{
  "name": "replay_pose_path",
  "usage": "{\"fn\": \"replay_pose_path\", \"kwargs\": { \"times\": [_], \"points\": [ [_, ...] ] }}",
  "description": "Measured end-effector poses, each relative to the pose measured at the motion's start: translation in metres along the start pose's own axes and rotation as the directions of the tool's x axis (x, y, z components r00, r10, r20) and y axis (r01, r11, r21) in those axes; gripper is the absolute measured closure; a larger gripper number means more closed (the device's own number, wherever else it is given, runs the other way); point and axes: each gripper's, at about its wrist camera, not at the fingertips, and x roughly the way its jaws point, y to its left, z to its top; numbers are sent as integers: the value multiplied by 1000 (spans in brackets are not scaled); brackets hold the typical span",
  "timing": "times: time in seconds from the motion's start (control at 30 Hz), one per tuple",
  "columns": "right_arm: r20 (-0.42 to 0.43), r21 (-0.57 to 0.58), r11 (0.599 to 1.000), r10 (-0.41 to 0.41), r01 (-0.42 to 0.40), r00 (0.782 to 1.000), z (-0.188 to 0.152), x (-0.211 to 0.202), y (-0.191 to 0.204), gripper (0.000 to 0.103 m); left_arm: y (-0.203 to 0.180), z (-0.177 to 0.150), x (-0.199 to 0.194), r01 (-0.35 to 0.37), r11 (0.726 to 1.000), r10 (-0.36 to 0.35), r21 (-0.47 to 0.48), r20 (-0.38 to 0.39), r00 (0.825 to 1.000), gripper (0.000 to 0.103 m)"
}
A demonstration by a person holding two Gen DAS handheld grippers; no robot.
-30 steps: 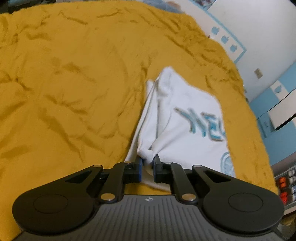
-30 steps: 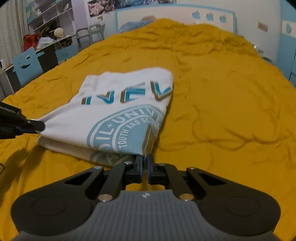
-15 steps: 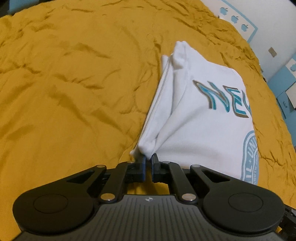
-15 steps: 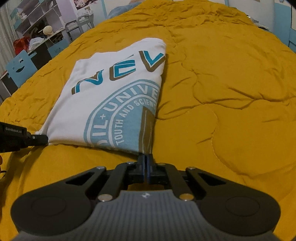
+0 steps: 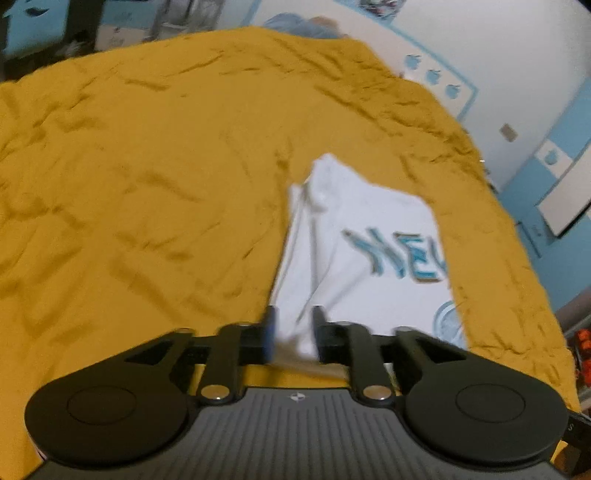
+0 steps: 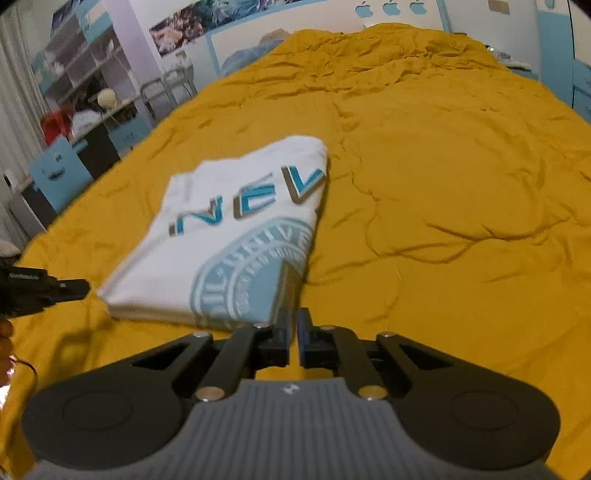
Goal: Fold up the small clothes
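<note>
- Mustard-yellow bedspread (image 6: pixel 443 177) covers a wide bed, creased all over, and fills most of both wrist views.
- Behind the bed stands a white headboard (image 6: pixel 258 29) edged in blue, with blue apple shapes on the wall above it.
- Off to one side of the right wrist view, shelves (image 6: pixel 85 70) hold assorted items and a blue chair (image 6: pixel 55 170) sits near a dark desk.
- A white T-shirt (image 6: pixel 236 229) lies folded into a compact rectangle on the bedspread, printed side up, with blue lettering and part of a round blue emblem showing.
- The left gripper (image 5: pixel 293 325) has its jaws parted; the near corner of the shirt sits in the gap between them, and neither pad appears to press the cloth, though the view is blurred.
- The right gripper (image 6: pixel 293 325) sits just at the shirt's near corner beside the emblem; its jaws stand a narrow slit apart with no cloth visible between them.
- In the right wrist view the left gripper's dark tip points at the shirt's opposite near corner, apparently just short of it.
</note>
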Motion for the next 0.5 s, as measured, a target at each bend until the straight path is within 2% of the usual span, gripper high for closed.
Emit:
{"fn": "replay_pose_path", "kwargs": {
  "times": [0.03, 0.07, 0.1, 0.17, 0.2, 0.3, 0.5],
  "points": [
    [3, 15, 1000, 12, -12, 1000, 4, 1, -2, 91, -4, 3, 4, 13, 1000, -13, 8, 4, 1000, 57],
    [5, 29, 999, 22, -22, 1000, 7, 3, -4, 80, -5, 7, 8, 31, 999, -31, 14, 14, 999, 50],
    [7, 43, 999, 33, -33, 999, 10, 6, -5, 76, -6, 11, 13, 52, 998, -52, 19, 24, 998, 43],
    [4, 76, 996, 54, -54, 999, 16, 13, -10, 72, -8, 17, 26, 89, 996, -89, 19, 26, 996, 36],
    [0, 104, 992, 75, -74, 997, 19, 18, -13, 66, -7, 21, 34, 99, 995, -99, 24, 24, 995, 33],
    [-3, 181, 976, 124, -121, 992, 28, 35, -23, 61, -5, 31, 57, 124, 991, -124, 42, 14, 992, 31],
    [-1, 212, 969, 132, -129, 991, 51, 73, -34, 57, 10, 55, 103, 187, 982, -187, 15, -13, 982, 31]
  ]
}}
